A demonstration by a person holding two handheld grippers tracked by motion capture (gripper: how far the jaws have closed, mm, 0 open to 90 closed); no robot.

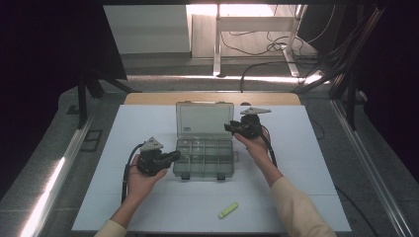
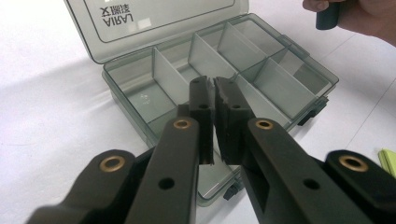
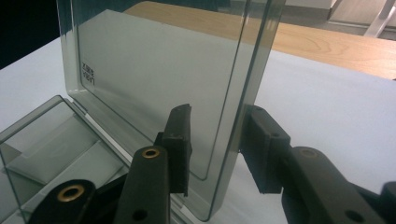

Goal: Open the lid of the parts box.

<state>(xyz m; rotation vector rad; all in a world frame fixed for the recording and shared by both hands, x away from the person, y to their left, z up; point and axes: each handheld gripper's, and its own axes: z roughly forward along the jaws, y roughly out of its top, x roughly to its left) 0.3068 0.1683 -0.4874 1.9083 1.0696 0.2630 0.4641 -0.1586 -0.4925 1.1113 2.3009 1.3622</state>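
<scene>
A smoky clear compartment box (image 1: 203, 174) lies open mid-table, its lid (image 1: 205, 120) standing upright at the far side. My left gripper (image 1: 177, 155) is at the box's left edge; in the left gripper view the gripper (image 2: 214, 81) is shut above the near wall of the box (image 2: 105, 77), with nothing seen between its jaws. My right gripper (image 1: 230, 127) is at the lid's right edge. In the right gripper view the gripper (image 3: 218, 112) straddles the edge of the lid (image 3: 154, 79), one jaw in front and one behind, with a gap left at the front pad.
A small yellow-green piece (image 1: 228, 210) lies on the white mat near the front edge, and shows at the right border as the yellow-green piece (image 2: 388, 161). The box compartments look empty. A wooden table edge (image 1: 212, 98) runs behind the mat.
</scene>
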